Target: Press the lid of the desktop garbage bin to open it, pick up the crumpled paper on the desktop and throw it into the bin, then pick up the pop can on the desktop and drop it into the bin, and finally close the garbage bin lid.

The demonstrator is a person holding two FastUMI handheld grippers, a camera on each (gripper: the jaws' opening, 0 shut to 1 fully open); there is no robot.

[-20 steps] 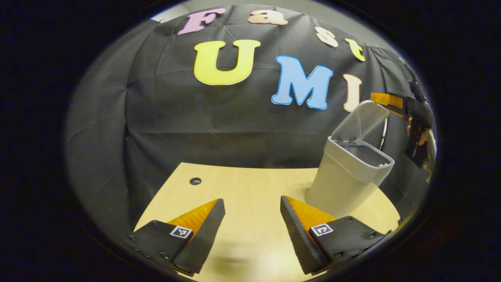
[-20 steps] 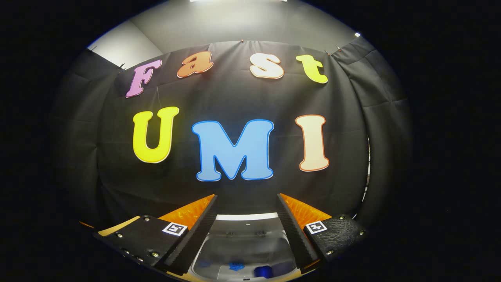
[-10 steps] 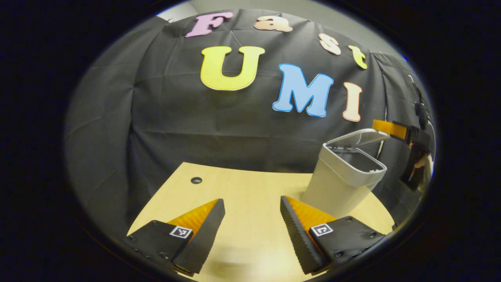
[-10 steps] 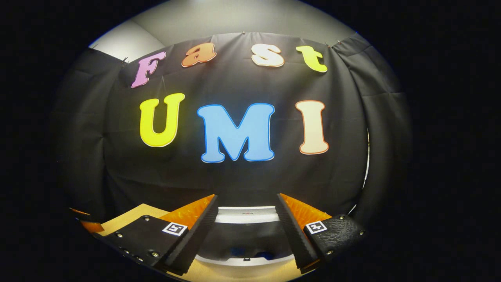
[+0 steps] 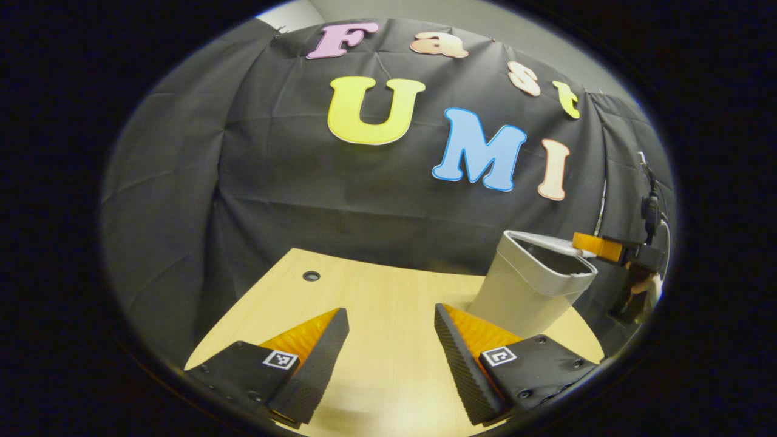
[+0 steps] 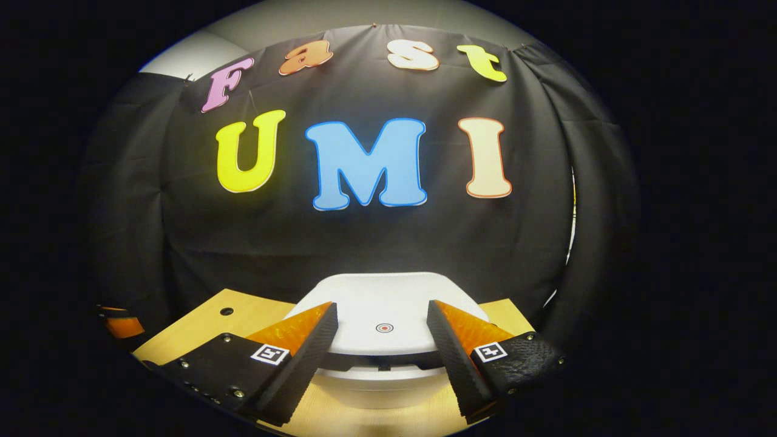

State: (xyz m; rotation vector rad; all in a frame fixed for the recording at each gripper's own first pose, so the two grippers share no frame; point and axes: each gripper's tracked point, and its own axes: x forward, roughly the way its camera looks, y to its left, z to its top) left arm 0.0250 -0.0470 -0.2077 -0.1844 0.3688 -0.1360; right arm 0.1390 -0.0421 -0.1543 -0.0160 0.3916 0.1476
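The grey desktop bin (image 5: 522,291) stands on the wooden table (image 5: 364,291) at the right of the left gripper view. Its lid (image 5: 546,241) lies almost flat, with my right gripper (image 5: 592,244) resting on its near edge. In the right gripper view the white lid (image 6: 388,288) carries a small red dot (image 6: 383,328), and a thin dark gap shows above the bin's rim (image 6: 376,379). My right gripper (image 6: 381,306) is open, one finger over each side of the lid. My left gripper (image 5: 391,312) hangs open over bare table. The lid hides the bin's inside.
A round cable hole (image 5: 311,275) sits near the table's far left edge. The black cloth wall stands close behind the bin. In the right gripper view the left gripper (image 6: 118,321) shows at the far left edge. A hand (image 5: 643,288) holds the right gripper.
The bin's lid has swung down from raised to almost flat, and my right gripper has come down with it. The blue things inside the bin are now covered. The left gripper stays open.
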